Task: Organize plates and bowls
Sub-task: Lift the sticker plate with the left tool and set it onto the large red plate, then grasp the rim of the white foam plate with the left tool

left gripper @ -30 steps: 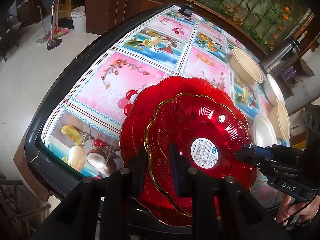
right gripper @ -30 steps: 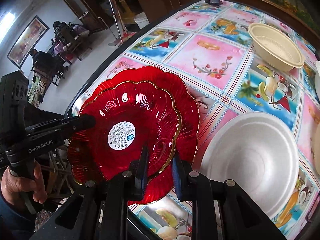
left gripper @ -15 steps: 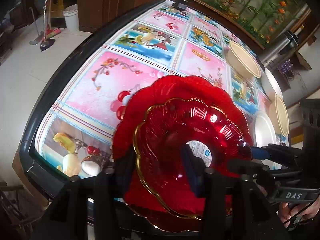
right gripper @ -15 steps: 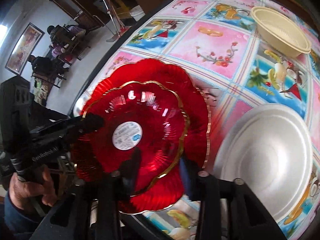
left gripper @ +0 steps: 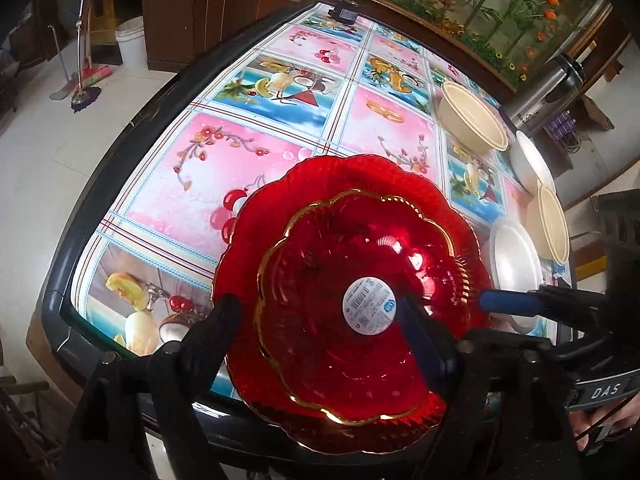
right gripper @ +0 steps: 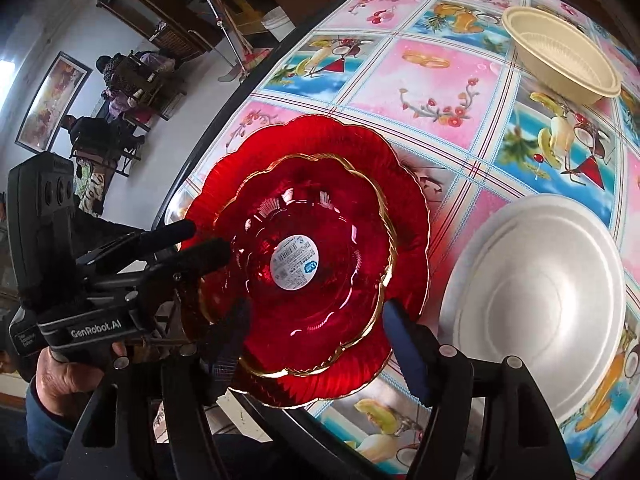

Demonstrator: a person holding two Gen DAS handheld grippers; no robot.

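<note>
Both grippers opening — left [left gripper: 320, 336] and right [right gripper: 316, 336] straddling the small red plate [right gripper: 312, 248], pads clear of it; nested in the bigger plate [right gripper: 404, 184] at the table [right gripper: 440, 80] edge.

Sticker [left gripper: 369, 306] print was too small to read. Bigger red plate [right gripper: 404, 200] lay mostly hidden under smaller one [right gripper: 320, 292]. White bowl [left gripper: 534, 162] sat cut off behind cream bowl [left gripper: 472, 122].

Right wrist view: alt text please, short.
A small red gold-rimmed plate with a round barcode sticker sits stacked on a larger red plate at the table's near edge, between the opening jaws of the right gripper; the left gripper is opening at its left rim. A white foam bowl sits right, a beige bowl farther back.
</note>
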